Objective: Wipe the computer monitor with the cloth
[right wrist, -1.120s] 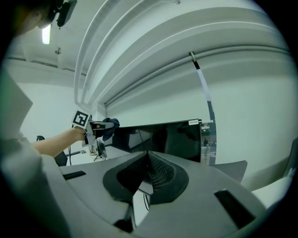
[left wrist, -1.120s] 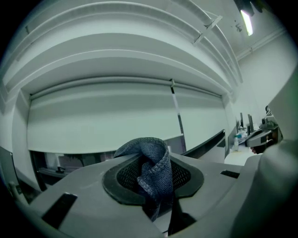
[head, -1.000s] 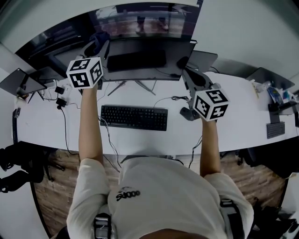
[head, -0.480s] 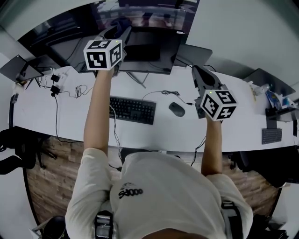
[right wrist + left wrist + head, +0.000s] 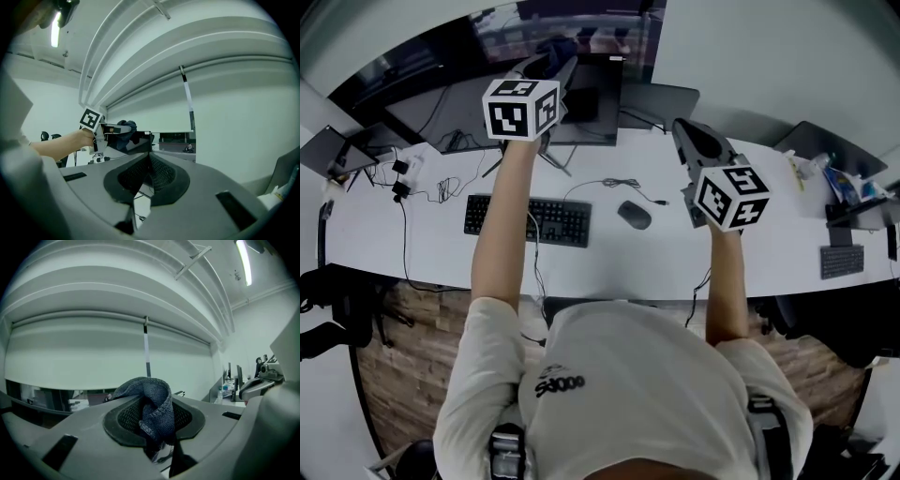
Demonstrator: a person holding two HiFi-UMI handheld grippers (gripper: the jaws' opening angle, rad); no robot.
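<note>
The dark monitor point(image 5: 595, 98) stands at the back of the white desk point(image 5: 609, 267). My left gripper point(image 5: 547, 69) is raised at the monitor's upper left corner, shut on a bunched blue-grey cloth point(image 5: 555, 47). In the left gripper view the cloth point(image 5: 151, 392) fills the gap between the jaws of that gripper point(image 5: 153, 414). My right gripper point(image 5: 694, 139) hovers over the desk right of the monitor, shut with nothing in it. The right gripper view shows its jaws point(image 5: 150, 158) closed, and beyond them the left gripper point(image 5: 108, 132) holding the cloth point(image 5: 126, 127) against the monitor point(image 5: 140, 143).
A black keyboard point(image 5: 528, 219) and a mouse point(image 5: 633, 215) lie on the desk in front of the monitor. Loose cables point(image 5: 441, 187) and a laptop point(image 5: 328, 150) sit at the left. More devices point(image 5: 844, 192) crowd the far right end.
My left gripper has lifted the cloth higher at the monitor's left side. The head view has swung, so keyboard and mouse now sit further left. The right gripper has held its height.
</note>
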